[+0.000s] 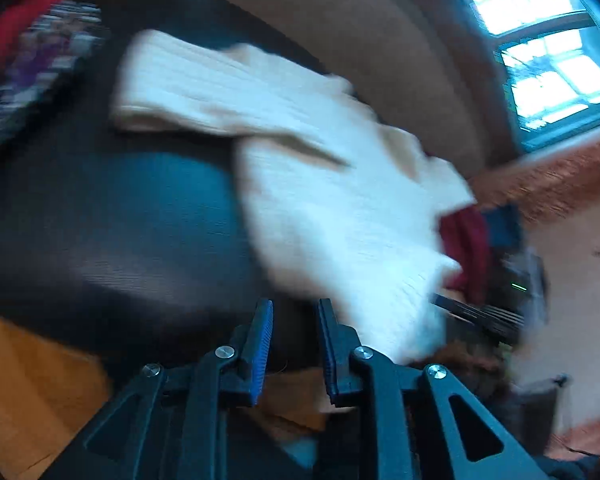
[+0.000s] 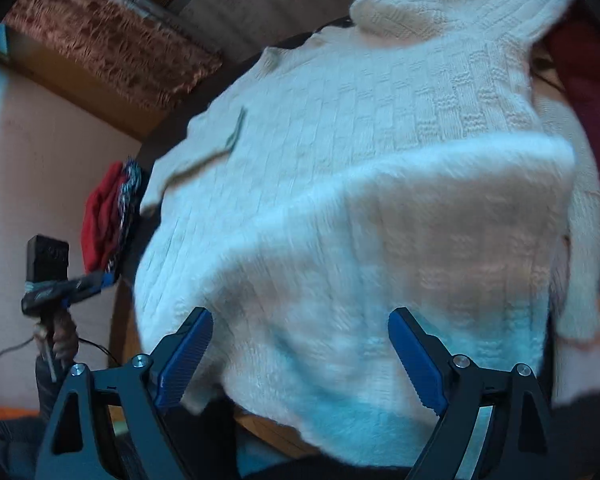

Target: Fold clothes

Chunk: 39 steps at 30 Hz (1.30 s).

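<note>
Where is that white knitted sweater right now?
The white sweater lies spread over the dark table, filling the right wrist view just ahead of the open right tongs; in the left wrist view it lies right of the left tongs.

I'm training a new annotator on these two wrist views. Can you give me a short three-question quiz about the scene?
1. True or false: the right gripper is shut on the white knit sweater.
2. What colour is the table under the sweater? A) dark B) white C) yellow
3. Fill in: the left gripper holds ____.

Key: 1 false, it is open; 2 A; 3 nothing.
</note>
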Each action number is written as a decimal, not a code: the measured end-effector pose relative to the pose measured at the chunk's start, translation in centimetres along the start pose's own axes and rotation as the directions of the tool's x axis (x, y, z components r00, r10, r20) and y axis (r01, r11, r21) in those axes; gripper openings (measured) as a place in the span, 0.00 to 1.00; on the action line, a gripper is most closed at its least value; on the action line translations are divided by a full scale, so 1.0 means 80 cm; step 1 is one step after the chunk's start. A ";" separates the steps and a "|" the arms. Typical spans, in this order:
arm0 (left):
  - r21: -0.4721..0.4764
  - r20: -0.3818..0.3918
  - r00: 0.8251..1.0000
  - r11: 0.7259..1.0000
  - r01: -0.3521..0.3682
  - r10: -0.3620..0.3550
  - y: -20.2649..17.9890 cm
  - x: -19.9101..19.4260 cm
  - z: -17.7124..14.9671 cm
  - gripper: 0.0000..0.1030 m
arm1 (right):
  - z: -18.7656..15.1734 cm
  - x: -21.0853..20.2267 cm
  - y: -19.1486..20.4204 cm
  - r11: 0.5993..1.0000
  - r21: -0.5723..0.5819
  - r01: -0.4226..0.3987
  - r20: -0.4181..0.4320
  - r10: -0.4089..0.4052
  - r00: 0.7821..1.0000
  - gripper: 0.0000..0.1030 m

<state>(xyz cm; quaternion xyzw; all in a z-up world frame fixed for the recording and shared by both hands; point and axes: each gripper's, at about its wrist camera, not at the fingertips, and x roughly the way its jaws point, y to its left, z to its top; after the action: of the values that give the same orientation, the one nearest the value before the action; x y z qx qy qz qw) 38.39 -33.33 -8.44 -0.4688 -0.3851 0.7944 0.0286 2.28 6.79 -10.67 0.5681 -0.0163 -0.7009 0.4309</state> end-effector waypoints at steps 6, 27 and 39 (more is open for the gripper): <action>-0.090 0.122 0.992 0.995 0.033 -0.022 0.027 -0.001 0.025 0.29 | 0.001 -0.030 0.071 0.980 -0.192 0.055 -0.045 -0.065 0.997 0.94; -0.396 0.312 0.939 0.879 0.265 -0.143 0.021 0.112 0.171 0.14 | 0.050 0.084 0.061 0.967 -0.234 0.101 0.177 -0.060 0.982 1.00; -0.504 0.533 0.843 0.825 0.257 0.063 0.058 -0.006 0.240 0.49 | 0.047 0.066 0.032 0.985 -0.134 -0.111 0.243 0.141 0.960 1.00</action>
<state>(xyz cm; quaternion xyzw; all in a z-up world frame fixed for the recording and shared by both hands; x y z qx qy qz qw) 25.35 -48.00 -6.00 -0.1985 -0.6165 0.7418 -0.1740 0.81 0.11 -12.15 0.4459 -0.0652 -0.7381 0.5022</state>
